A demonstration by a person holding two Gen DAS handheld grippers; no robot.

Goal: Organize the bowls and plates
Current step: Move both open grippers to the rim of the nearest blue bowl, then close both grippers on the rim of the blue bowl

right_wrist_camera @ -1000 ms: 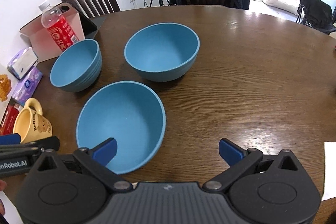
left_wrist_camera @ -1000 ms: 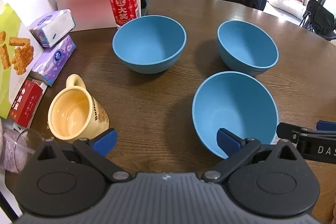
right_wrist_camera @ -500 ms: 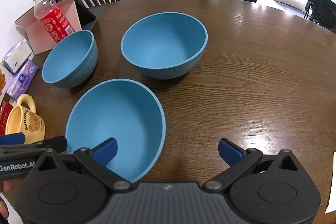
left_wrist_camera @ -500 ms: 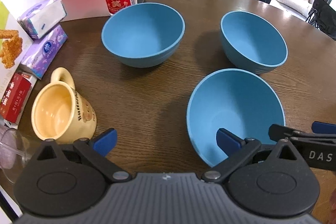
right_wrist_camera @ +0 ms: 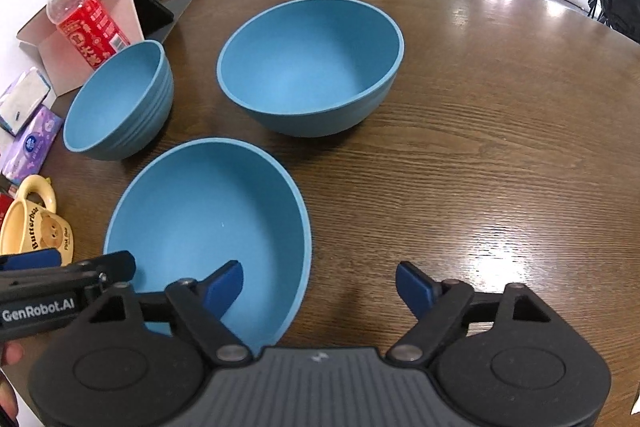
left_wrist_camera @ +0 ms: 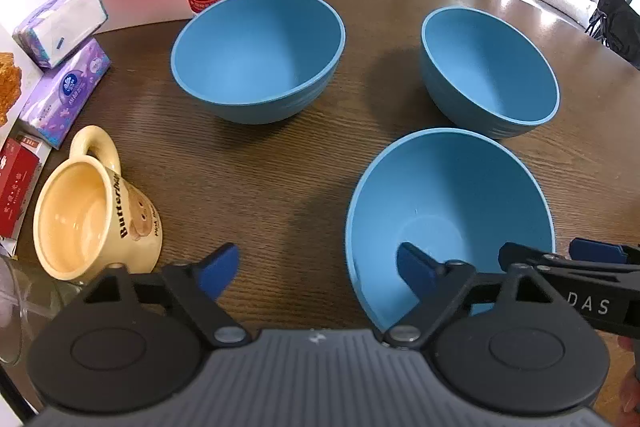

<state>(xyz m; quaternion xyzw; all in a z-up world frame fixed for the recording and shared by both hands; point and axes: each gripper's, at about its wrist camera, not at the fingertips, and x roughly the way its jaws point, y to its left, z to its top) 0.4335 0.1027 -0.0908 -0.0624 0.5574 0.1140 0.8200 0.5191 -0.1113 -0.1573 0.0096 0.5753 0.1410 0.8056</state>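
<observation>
Both my tools have dropped in lower & closer over the last sec, so all 3 bowls loom bigger; I judge stacking hasn't begun, all sit apart on the table (right_wrist_camera: 500,115). Near bowl (left_wrist_camera: 448,211) at 6 o'clock, far-right bowl (left_wrist_camera: 488,67) at 1, far-left bowl (left_wrist_camera: 256,55) at 11. Left gripper (left_wrist_camera: 318,269) spread wide, holding nothing, straddling near bowl's left rim w/o visible contact. Right gripper (right_wrist_camera: 320,287) likewise spread, empty, straddling its right rim.

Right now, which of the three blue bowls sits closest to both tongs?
The near blue bowl: its rim runs under both tongs, left tongs and right tongs. The two other bowls stand farther back.
</observation>
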